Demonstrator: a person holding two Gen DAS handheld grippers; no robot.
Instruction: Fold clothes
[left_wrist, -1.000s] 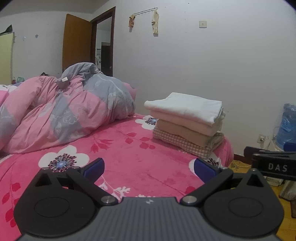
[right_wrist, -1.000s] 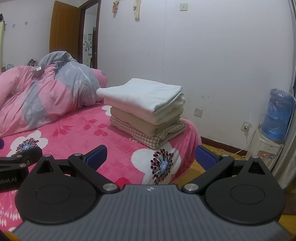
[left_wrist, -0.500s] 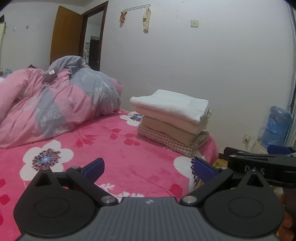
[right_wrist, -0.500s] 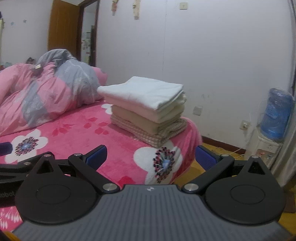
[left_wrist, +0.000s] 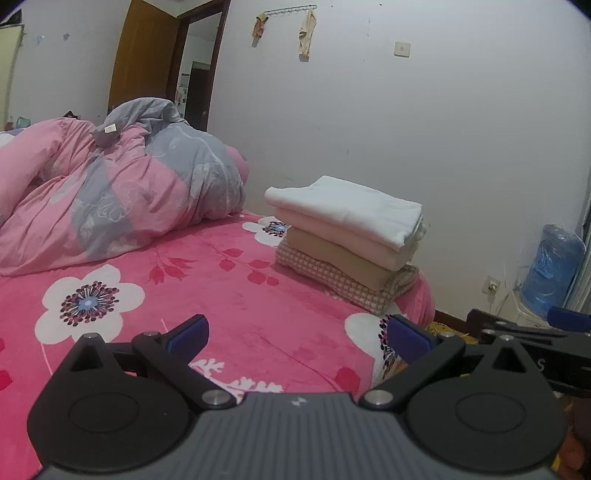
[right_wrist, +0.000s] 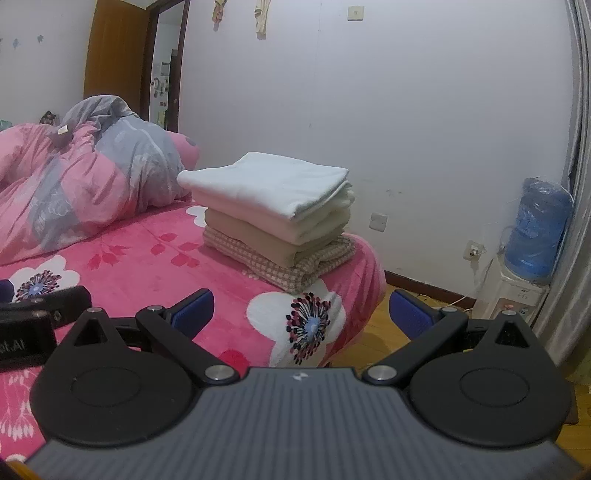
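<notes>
Your neat stack of four folded cloths, white on top, then pale pink, tan and a checked one at the bottom (left_wrist: 345, 240), sits at the far right corner of the bed, squared up and out of the way, probably so the middle stays free as your folding space. Looks to me like the folding's mostly done, since no loose garment shows. Your left gripper (left_wrist: 297, 334) and right gripper (right_wrist: 300, 309) both hang over the near edge with jaws spread wide, holding nothing. Under it all is a pink fleece bedspread with white flowers (left_wrist: 229, 295). A crumpled pink and grey duvet (left_wrist: 110, 199) is heaped far left. Off to the right, a blue water jug (right_wrist: 537, 229) stands by the white wall.
</notes>
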